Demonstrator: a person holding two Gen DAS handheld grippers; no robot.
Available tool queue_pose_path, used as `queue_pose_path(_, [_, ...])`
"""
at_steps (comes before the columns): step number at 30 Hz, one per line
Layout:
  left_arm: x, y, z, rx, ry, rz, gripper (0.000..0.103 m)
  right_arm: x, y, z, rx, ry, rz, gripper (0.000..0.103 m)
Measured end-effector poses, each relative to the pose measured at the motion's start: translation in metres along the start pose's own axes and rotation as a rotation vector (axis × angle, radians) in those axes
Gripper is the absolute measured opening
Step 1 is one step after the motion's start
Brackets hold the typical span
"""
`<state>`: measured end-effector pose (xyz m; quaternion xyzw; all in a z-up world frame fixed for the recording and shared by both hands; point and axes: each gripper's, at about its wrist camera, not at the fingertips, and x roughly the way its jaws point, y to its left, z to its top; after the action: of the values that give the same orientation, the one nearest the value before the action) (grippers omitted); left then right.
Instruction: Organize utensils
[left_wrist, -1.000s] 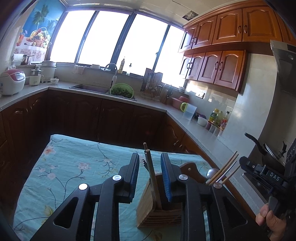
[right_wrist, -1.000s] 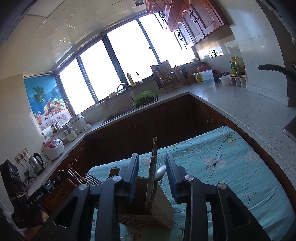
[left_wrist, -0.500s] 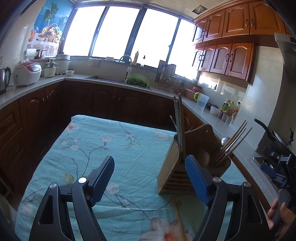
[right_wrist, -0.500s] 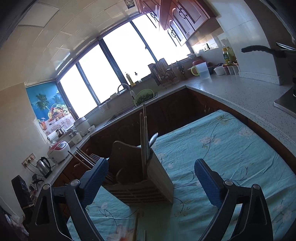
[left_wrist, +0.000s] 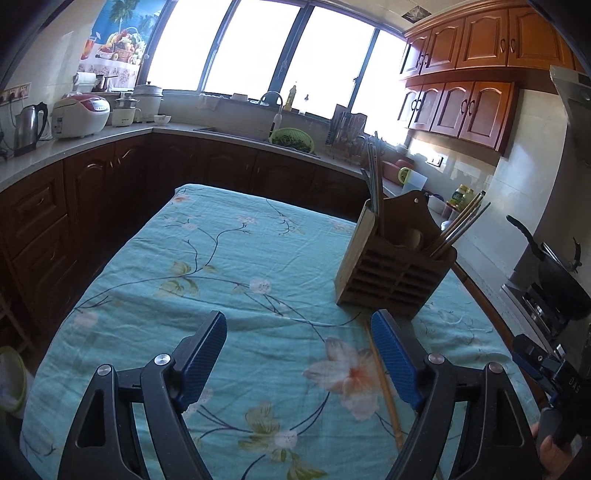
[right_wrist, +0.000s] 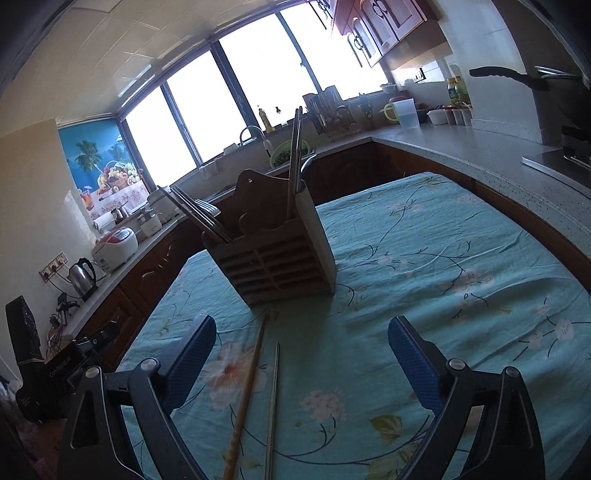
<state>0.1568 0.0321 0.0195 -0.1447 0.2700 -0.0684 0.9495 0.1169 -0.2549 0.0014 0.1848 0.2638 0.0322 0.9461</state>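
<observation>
Standing on the cloth-covered worktop (left_wrist: 207, 258), the wooden utensil holder (left_wrist: 395, 273) lay ahead of both hand-held grippers, right of the left hand-held gripper (left_wrist: 299, 354) and left of the right hand-held gripper (right_wrist: 301, 354). Both were released, jaws wide, grasping nothing. A wooden chopstick (right_wrist: 245, 398) and a metal chopstick (right_wrist: 273, 402) lay flat between the right one's jaws, near its left finger.

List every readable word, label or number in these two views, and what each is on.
"DAS": right gripper's body, lower right of the left wrist view.
"Geniecool.AI" or similar, partly blurred: black device, lower left of the right wrist view.
Rice cooker panel, bottle labels, poster: too small or blurred.
</observation>
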Motion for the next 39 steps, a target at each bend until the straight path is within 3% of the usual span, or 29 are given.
queue_pose_path(9, [-0.05, 0.0, -0.02, 0.023, -0.009, -0.002, 0.08, -0.042, 0.019, -0.015, -0.083, -0.076, -0.025, 0.096])
queue_pose_path(12, [-0.071, -0.003, -0.023, 0.047, -0.048, 0.0, 0.083, -0.062, 0.029, -0.013, -0.127, -0.141, -0.025, 0.101])
queue_pose_path(16, [-0.102, -0.007, -0.033, 0.065, -0.136, 0.026, 0.101, -0.088, 0.039, -0.022, -0.193, -0.242, -0.052, 0.103])
queue_pose_path(21, [-0.126, -0.017, -0.065, 0.133, -0.228, 0.076, 0.102, -0.102, 0.037, -0.049, -0.229, -0.327, -0.115, 0.103])
queue_pose_path(27, [-0.129, -0.021, -0.094, 0.173, -0.221, 0.102, 0.102, -0.103, 0.028, -0.068, -0.233, -0.345, -0.142, 0.103])
queue_pose_path(39, [-0.123, -0.021, -0.099, 0.193, -0.205, 0.143, 0.102, -0.104, 0.025, -0.079, -0.254, -0.343, -0.142, 0.103])
